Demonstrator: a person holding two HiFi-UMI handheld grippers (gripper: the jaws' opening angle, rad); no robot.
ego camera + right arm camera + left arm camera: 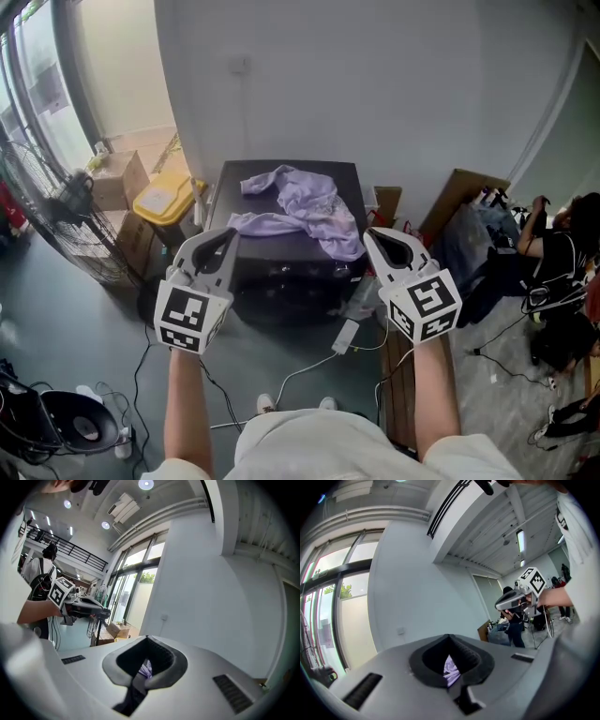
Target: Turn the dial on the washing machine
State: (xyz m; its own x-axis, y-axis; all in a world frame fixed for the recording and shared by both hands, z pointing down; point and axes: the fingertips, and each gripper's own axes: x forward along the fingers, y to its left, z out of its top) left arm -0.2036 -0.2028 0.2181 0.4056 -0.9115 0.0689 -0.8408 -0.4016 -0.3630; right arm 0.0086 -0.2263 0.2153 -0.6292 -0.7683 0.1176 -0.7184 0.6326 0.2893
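Note:
A dark top-loading washing machine (pixel 319 176) stands against the white wall, with a crumpled lavender cloth (pixel 305 208) lying across its lid. I cannot make out a dial on its dark front panel (pixel 292 274). My left gripper (pixel 229 236) hovers over the machine's front left corner, jaws together and holding nothing. My right gripper (pixel 371 234) hovers at the front right corner, also shut and empty. In the left gripper view the shut gripper (pixel 449 636) points at the wall, with the cloth (pixel 450 666) showing below. The right gripper view shows that gripper (pixel 147 638) likewise shut.
A standing fan (pixel 58 214), cardboard boxes (pixel 120 180) and a yellow-lidded bin (pixel 165 199) sit to the left. A white power strip (pixel 345 336) and cables lie on the floor in front. Flattened cardboard (pixel 461 201), bags and a seated person (pixel 562 251) are at the right.

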